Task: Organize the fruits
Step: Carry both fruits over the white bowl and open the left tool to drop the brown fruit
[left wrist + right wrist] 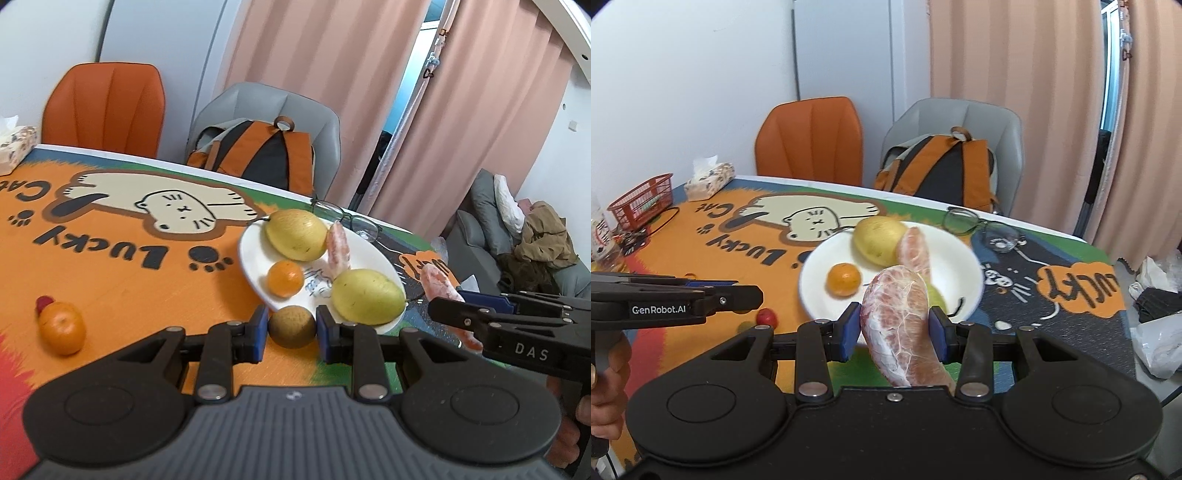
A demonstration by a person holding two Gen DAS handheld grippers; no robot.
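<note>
My left gripper (291,330) is shut on a small round brown fruit (291,326), held just in front of the white plate's (255,243) near rim. On the plate lie two yellow-green mangoes (295,233) (365,296), an orange (285,277) and a pink pomelo segment (338,247). My right gripper (894,330) is shut on a second pomelo segment (899,325), above the near edge of the plate (956,254). That segment (439,284) shows in the left wrist view too, right of the plate. Another orange (62,326) with a small red fruit (44,302) behind it lies on the mat at the left.
Glasses (979,223) lie behind the plate. A tissue box (708,180) and a red basket (641,201) stand at the table's far left. An orange chair (812,136) and a grey chair with a backpack (942,168) stand behind. The table edge runs at the right.
</note>
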